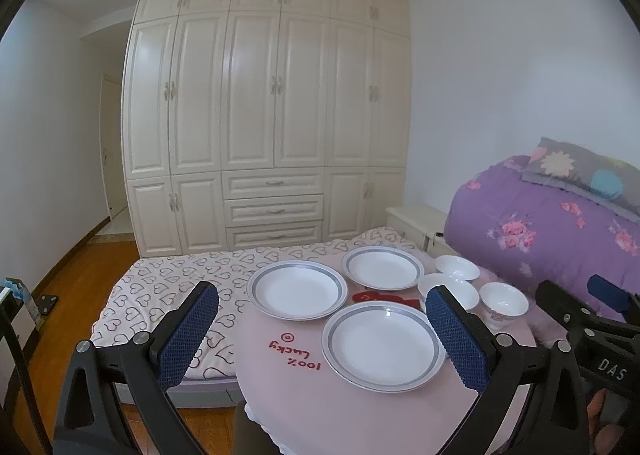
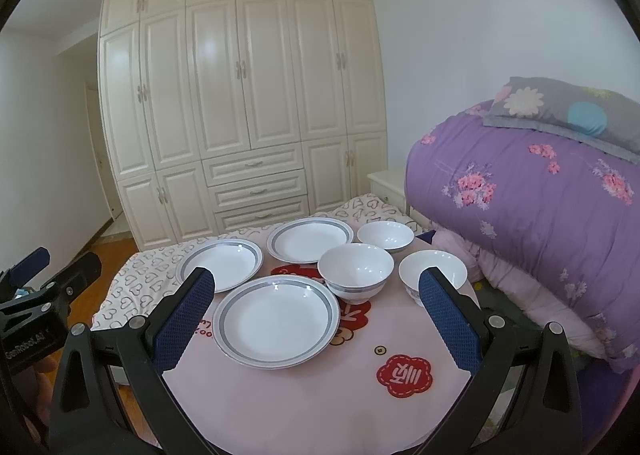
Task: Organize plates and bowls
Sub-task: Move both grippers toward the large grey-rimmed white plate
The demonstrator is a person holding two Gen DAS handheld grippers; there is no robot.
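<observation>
Three white plates with grey rims lie on a round pink table (image 2: pixel 304 395): a near plate (image 2: pixel 276 321), a left plate (image 2: pixel 222 263) and a far plate (image 2: pixel 310 239). Three white bowls stand to their right: a middle bowl (image 2: pixel 355 271), a far bowl (image 2: pixel 385 235) and a right bowl (image 2: pixel 434 269). In the left wrist view the same near plate (image 1: pixel 382 345), left plate (image 1: pixel 297 289) and far plate (image 1: pixel 382 267) show, with the bowls (image 1: pixel 456 267) behind the right finger. My left gripper (image 1: pixel 322 319) and right gripper (image 2: pixel 314 305) both hover open and empty above the table's near side.
A bed with a heart-print sheet (image 2: pixel 152 275) lies behind and left of the table. A folded purple quilt (image 2: pixel 532 207) with a pillow rises at the right. A cream wardrobe (image 2: pixel 240 95) fills the far wall. Wooden floor (image 1: pixel 80 275) shows at the left.
</observation>
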